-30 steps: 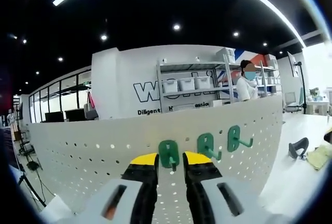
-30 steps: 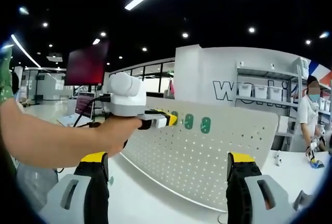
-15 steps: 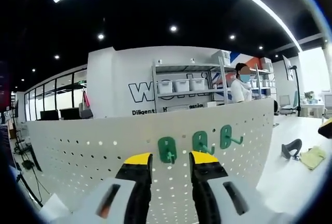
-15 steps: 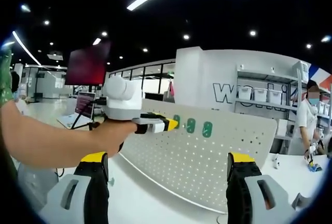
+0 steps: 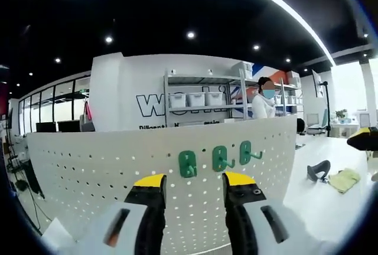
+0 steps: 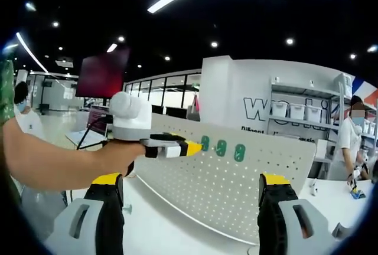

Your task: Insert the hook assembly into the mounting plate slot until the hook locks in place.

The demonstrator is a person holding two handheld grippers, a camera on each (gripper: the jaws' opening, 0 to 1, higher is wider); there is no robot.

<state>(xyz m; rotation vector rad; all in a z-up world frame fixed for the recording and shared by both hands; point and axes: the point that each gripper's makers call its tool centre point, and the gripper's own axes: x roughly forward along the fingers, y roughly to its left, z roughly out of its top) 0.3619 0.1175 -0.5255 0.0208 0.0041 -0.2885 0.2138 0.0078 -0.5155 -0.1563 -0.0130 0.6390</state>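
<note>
In the left gripper view, the left gripper [image 5: 194,187] has its two yellow-tipped black fingers [image 5: 149,189] parted with a clear gap and nothing between them. Just beyond the tips stands a white perforated mounting plate [image 5: 88,166], upright on a white worktop [image 5: 331,208]. Three green hooks sit in a row on the plate: the nearest hook [image 5: 188,164] is seen through the gap between the fingers, apart from them, with a second hook [image 5: 220,157] and a third hook [image 5: 247,152] beside it. On the worktop, well to the side of the plate, lie a dark curved object [image 5: 319,170] and a yellow-green cloth [image 5: 344,179]; what the dark object is cannot be made out. In the right gripper view, the right gripper [image 6: 195,199] has its fingers [image 6: 107,191] spread wide, holding nothing, with the same plate [image 6: 236,184] between them in the distance. A person's hand [image 6: 121,156] holds the left gripper [image 6: 190,147] near the plate's top edge, its tips close beside the three green hooks [image 6: 221,147]. The room is a large hall with a black ceiling, spot lights and strip lights, and a metal shelf rack [image 5: 204,98] holding three white bins. A person [image 5: 261,101] in white stands by the rack, cut off below by the plate.
</note>
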